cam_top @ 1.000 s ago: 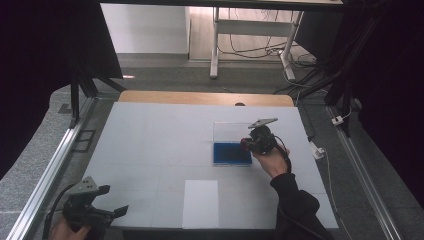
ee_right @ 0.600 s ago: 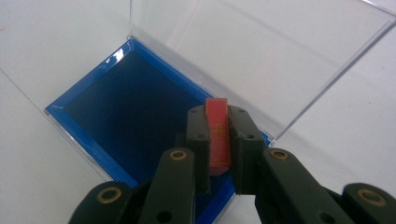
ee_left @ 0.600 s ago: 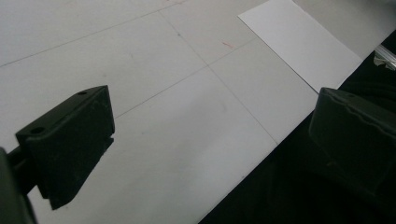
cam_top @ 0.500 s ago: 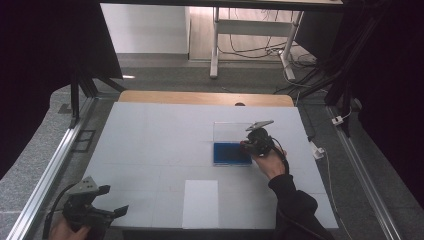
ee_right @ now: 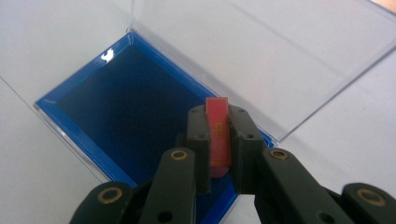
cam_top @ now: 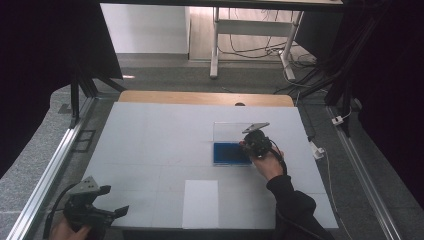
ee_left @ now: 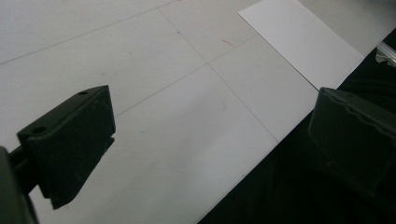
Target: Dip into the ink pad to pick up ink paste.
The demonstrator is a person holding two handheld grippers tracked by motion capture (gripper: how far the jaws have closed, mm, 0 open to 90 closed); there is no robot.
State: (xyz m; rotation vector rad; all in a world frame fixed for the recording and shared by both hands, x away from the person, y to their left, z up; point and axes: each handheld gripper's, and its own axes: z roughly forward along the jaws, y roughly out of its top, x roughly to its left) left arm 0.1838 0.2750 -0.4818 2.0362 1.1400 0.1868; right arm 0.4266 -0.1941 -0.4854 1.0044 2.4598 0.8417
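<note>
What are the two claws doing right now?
Left claw: open, holding nothing.
Right claw: closed on a small red card, over the open blue case.

red piece (ee_right: 218, 135) part-hidden between jaws

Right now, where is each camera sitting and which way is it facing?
High view: above the person's side, looking forward and down on the table; shows both forearms, left gripper, right gripper.
Left gripper view: rides the left gripper, looking over the table's near edge at the white sheet; its black jaws stand wide apart.
Right gripper view: rides the right gripper, looking down into the open blue-lined case; jaws clamp a small red piece.
Shared: high and right gripper views both show the case; high and left both show the sheet.
</note>
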